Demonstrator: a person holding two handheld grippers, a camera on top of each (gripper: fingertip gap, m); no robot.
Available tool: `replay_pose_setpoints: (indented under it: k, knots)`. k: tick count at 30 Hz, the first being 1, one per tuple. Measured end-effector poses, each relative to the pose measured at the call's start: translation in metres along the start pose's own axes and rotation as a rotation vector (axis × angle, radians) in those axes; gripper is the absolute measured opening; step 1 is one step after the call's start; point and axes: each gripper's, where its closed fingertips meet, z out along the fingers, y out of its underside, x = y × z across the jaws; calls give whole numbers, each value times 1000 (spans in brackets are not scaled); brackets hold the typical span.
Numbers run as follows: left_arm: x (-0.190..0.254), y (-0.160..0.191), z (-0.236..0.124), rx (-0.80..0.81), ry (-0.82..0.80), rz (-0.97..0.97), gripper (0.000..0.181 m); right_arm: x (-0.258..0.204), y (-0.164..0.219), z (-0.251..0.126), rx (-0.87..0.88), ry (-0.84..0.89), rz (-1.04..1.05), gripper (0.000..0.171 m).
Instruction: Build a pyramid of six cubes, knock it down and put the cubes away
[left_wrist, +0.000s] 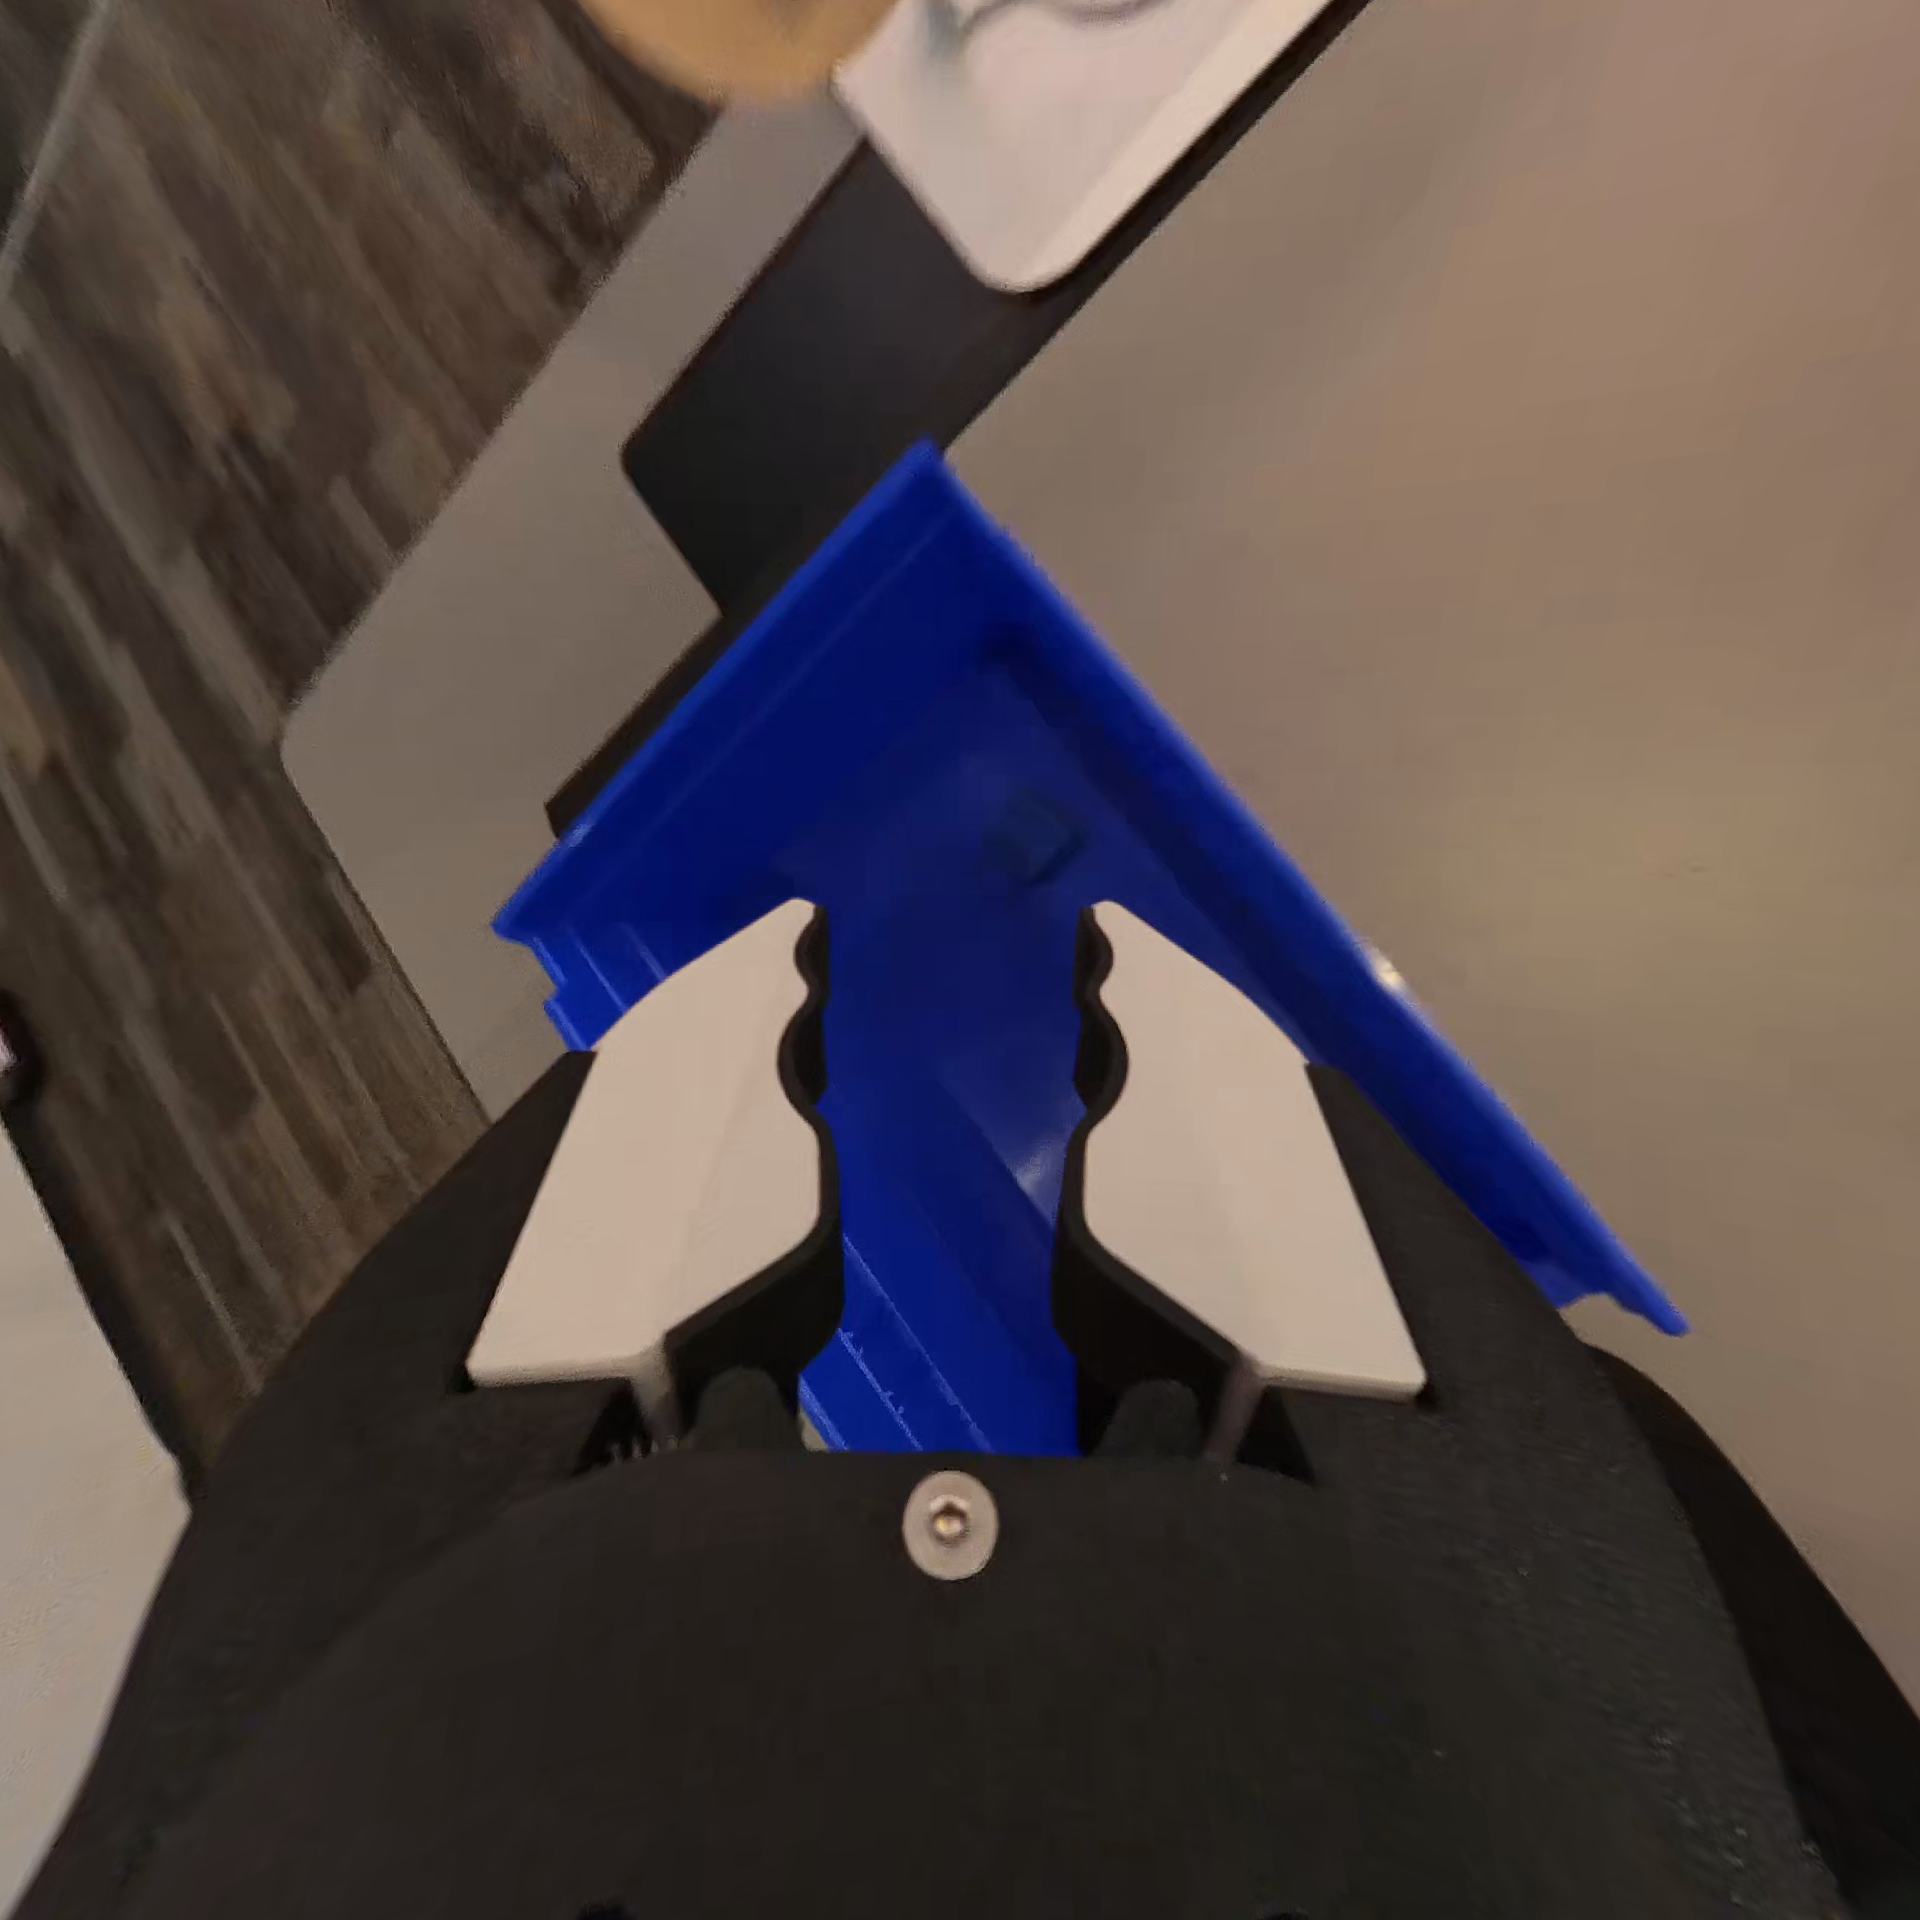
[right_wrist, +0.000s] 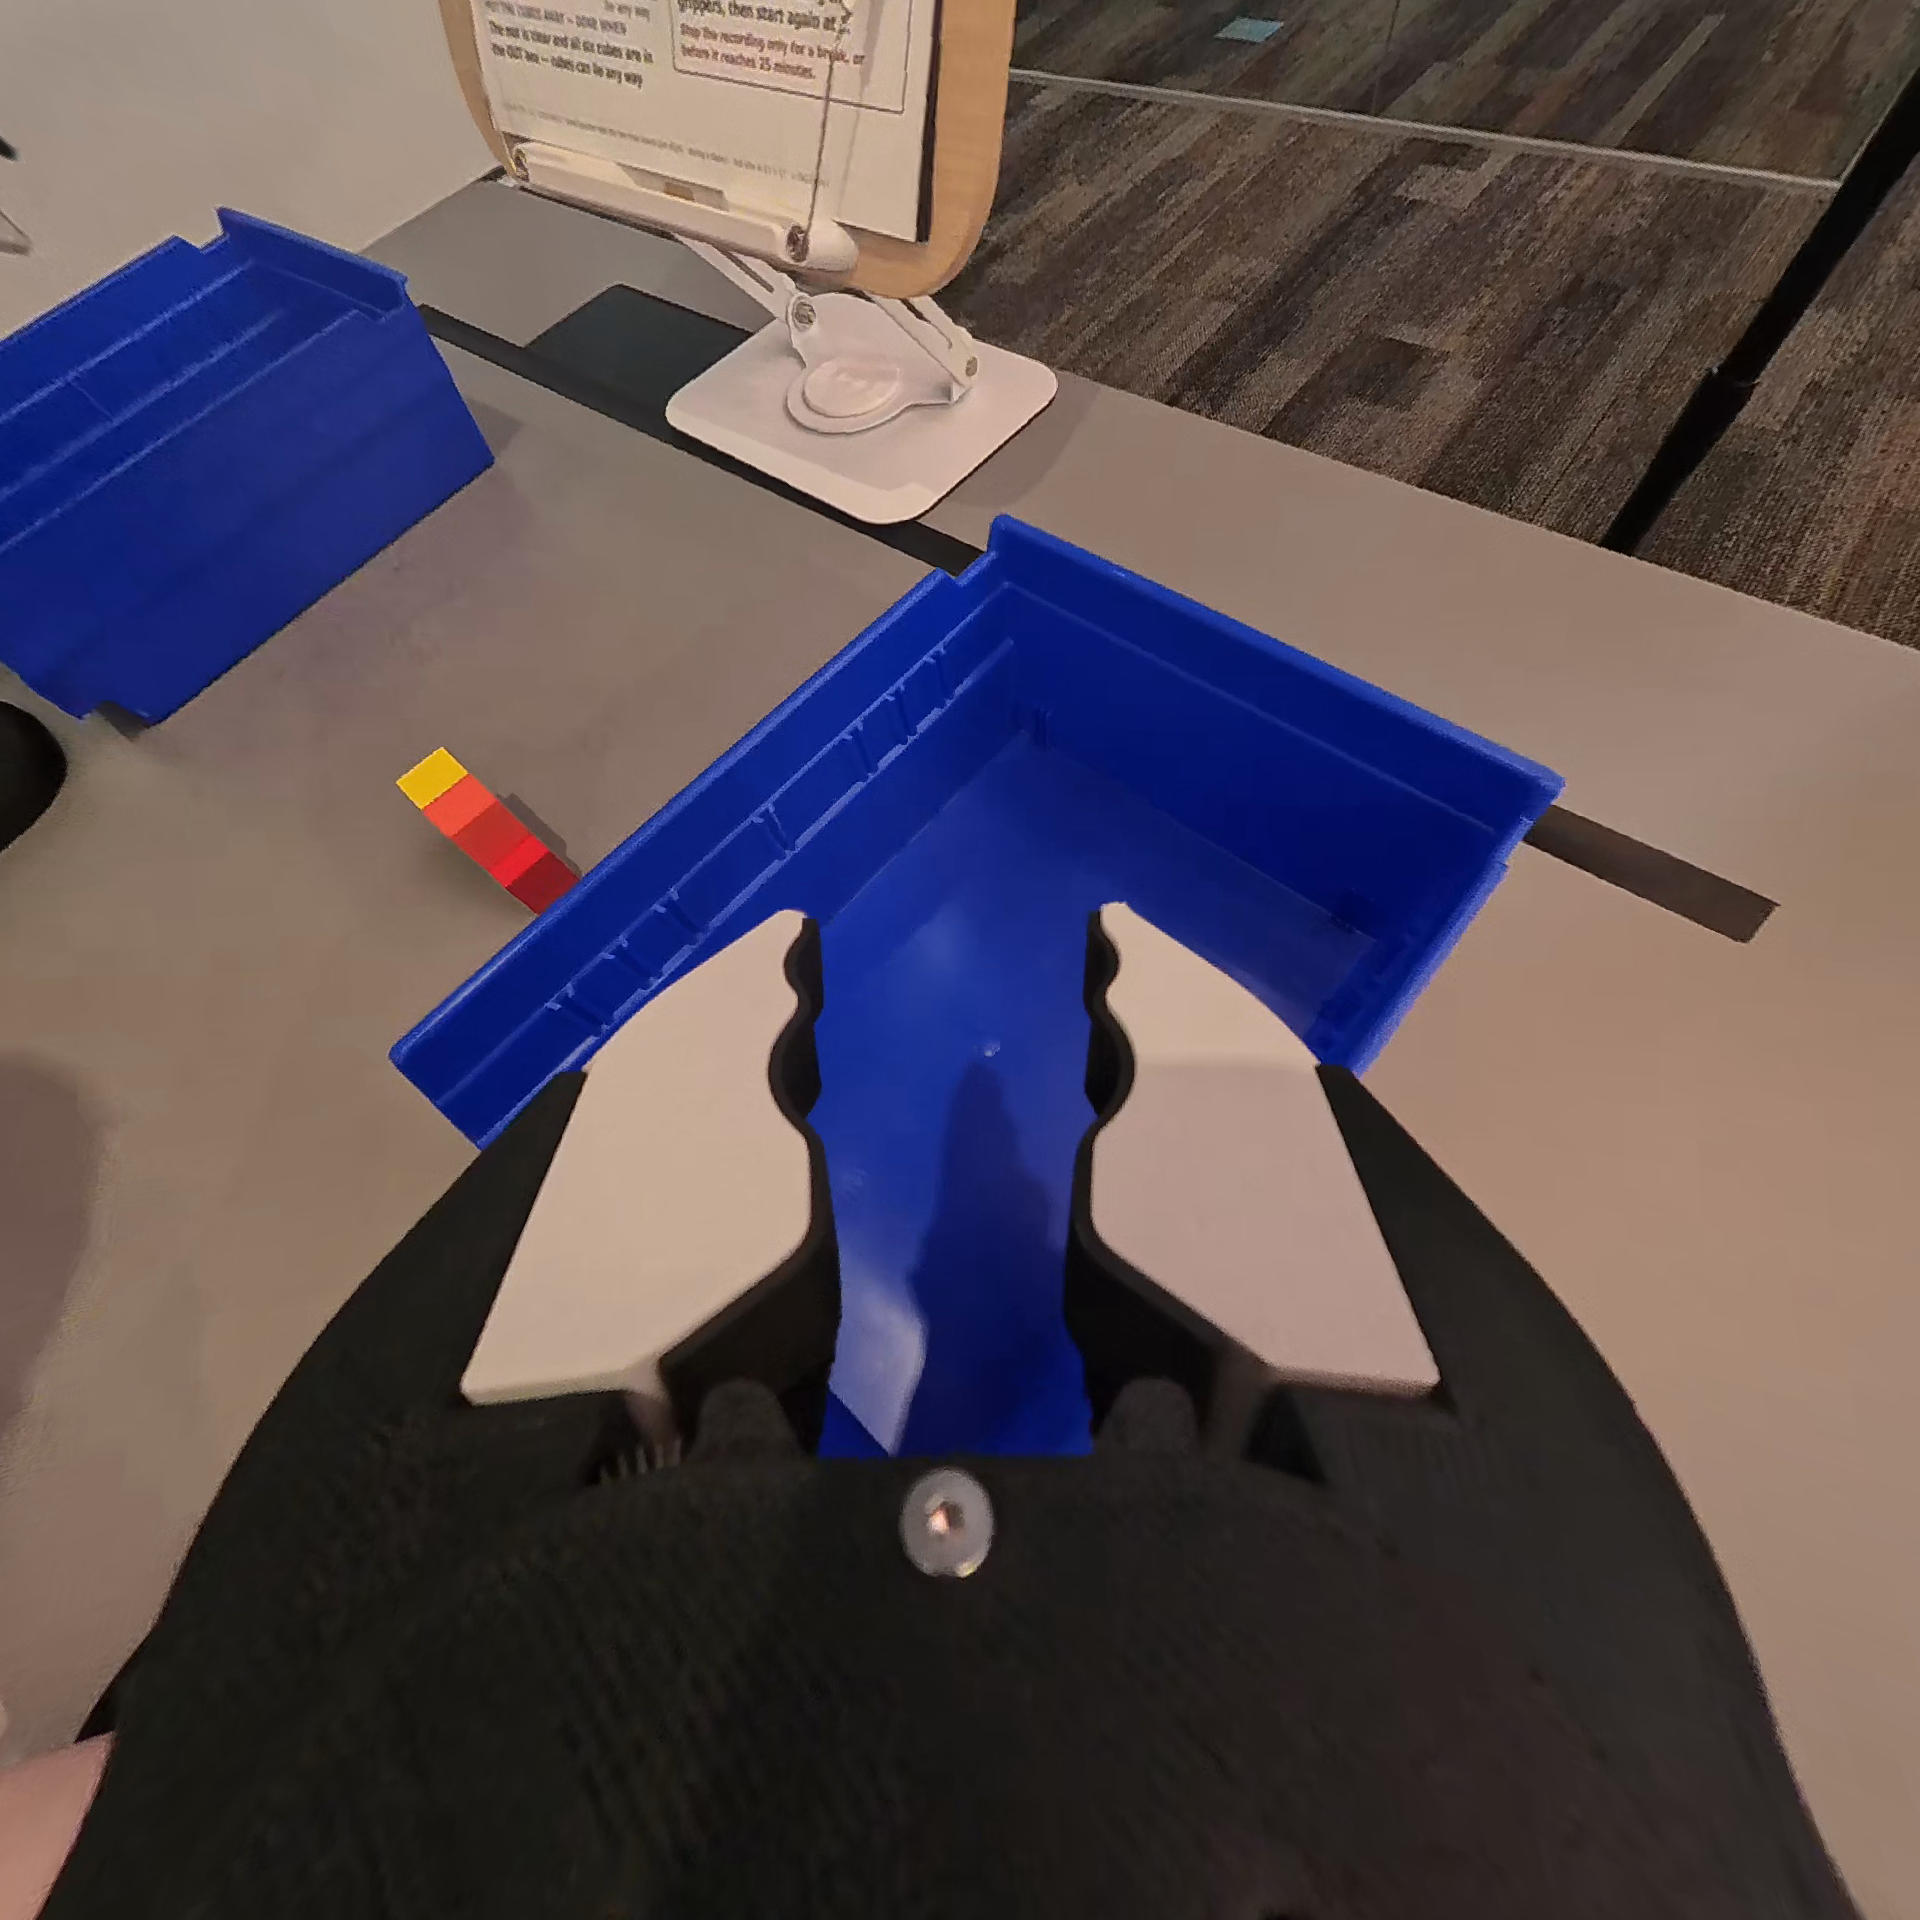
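Both tongs gape, holding nothing. Right tongs (right_wrist: 951, 914) hover over an empty blue bin (right_wrist: 1195, 727); left tongs (left_wrist: 951, 914) over a second bin (left_wrist: 914, 748), blurred. Cubes (right_wrist: 488, 826): a yellow-orange-red row on the desk (right_wrist: 312, 1039), just beside the bin at 10 o'clock. No pyramid visible; step unclear. Next likely calls for gripping a cube squarely.

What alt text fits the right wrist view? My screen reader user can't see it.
An open gripper hovers over an empty blue bin on a grey table. A second blue bin, a small stack of coloured cubes and a document stand lie beyond.
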Motion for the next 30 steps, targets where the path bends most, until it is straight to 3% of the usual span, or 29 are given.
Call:
replay_pose_setpoints:
  k: [5,7,10,12,20,30]
  knots:
    - [3,44,64,-62,100,35,48,-8,-1,4,-10,-21,-16,50]
    - [8,49,85,-48,121,170,53,-10,-2,5,-7,-33,-16,50]
    - [1,48,109,-6,41,370,45,-12,-2,5,1,-45,-9,50]
    - [6,49,121,-16,78,412,42,-14,-2,5,2,-48,-10,50]
    - [32,39,135,-13,317,375,48,-12,5,8,-31,-41,4,50]
    - [32,50,148,-128,372,383,32,-13,9,9,-44,-56,3,50]
